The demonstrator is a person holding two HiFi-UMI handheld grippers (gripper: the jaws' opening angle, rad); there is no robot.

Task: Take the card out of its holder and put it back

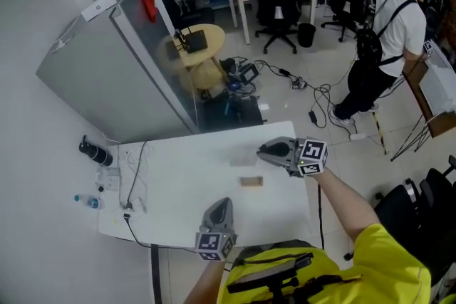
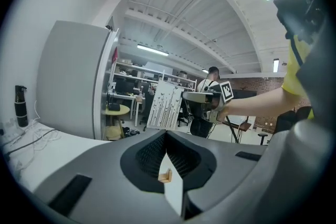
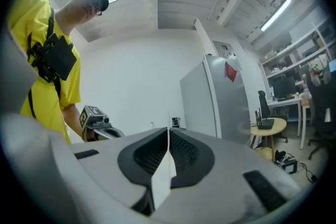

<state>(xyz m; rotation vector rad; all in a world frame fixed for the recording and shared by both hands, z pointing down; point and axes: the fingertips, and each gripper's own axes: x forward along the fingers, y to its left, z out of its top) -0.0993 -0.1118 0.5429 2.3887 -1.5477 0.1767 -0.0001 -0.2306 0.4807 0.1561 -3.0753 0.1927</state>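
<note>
A white card printed with thin black lines (image 2: 165, 105) is pinched by its edge in my right gripper (image 1: 262, 152), held upright in the air above the white table (image 1: 178, 217). In the right gripper view the card (image 3: 167, 168) shows edge-on between the shut jaws. The small wooden holder (image 1: 251, 182) lies on the table below and slightly left of that gripper, with nothing in it. My left gripper (image 1: 224, 201) hovers near the table's front edge, pointing toward the holder (image 2: 165, 176). Its jaws are shut with nothing in them.
A black bottle (image 1: 95, 152), a water bottle (image 1: 89, 201) and loose cables (image 1: 132, 185) occupy the table's left end. A grey cabinet (image 1: 114, 75) stands behind the table. A person (image 1: 392, 32) stands at the far right among office chairs and desks.
</note>
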